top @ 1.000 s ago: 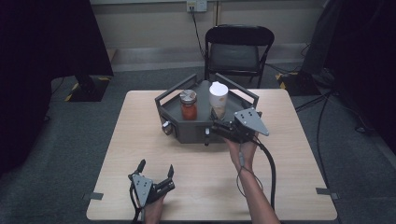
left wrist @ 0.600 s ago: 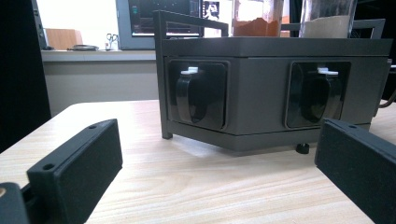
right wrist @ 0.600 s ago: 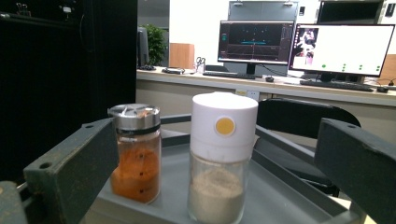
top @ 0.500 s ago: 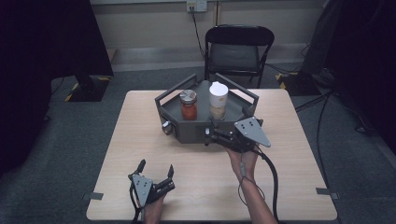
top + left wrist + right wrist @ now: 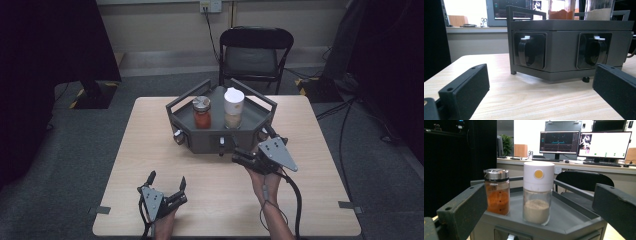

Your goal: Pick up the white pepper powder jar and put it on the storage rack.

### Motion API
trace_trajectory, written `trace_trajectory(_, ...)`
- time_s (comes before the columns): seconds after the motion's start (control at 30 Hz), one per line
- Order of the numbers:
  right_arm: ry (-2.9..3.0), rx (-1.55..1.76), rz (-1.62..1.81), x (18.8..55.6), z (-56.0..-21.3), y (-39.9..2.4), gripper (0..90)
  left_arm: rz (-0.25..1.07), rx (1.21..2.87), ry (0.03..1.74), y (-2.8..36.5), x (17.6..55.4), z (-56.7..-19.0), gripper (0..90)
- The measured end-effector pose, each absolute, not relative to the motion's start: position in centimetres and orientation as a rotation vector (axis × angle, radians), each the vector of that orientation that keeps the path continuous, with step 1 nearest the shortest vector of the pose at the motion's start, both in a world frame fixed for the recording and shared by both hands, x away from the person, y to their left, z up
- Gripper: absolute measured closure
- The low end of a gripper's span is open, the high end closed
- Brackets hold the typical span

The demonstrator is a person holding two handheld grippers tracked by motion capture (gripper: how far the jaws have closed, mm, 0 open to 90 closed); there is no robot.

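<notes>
I see my left gripper (image 5: 167, 184) low on the tabletop (image 5: 150, 150), fingers apart, well short of the grey tray (image 5: 220, 140). On the tray, the red spice jar (image 5: 202, 112) stands left of the white-lidded jar (image 5: 233, 107). My right gripper (image 5: 242, 156) hovers at the tray's front, fingers apart.

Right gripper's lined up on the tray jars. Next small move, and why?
Probably ease the right gripper forward toward the white-capped jar. Its jaws are open, with that jar standing upright between them in the right gripper view, apart from the red spice jar beside it on the grey tray. The left gripper rests open on the table, so it likely stays put.
</notes>
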State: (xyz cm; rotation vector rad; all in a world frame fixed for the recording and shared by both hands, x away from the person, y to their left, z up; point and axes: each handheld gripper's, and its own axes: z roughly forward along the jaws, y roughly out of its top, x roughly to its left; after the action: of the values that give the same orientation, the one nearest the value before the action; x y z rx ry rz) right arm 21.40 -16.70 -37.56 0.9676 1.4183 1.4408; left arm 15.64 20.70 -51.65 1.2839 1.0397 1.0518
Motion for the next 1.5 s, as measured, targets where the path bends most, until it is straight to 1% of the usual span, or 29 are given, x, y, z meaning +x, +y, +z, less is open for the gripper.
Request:
trace_trajectory(0.73, 1.384, 0.973, 1.41, 18.3, -40.2, -18.3, 0.0, 1.052, 1.284, 1.04, 20.7, 15.6, -51.6, 0.2)
trace_trajectory(1.5, 1.325, 1.024, 1.428, 15.9, -44.4, -18.8, 0.0, 1.052, 1.283, 1.04, 20.7, 15.6, -51.7, 0.2)
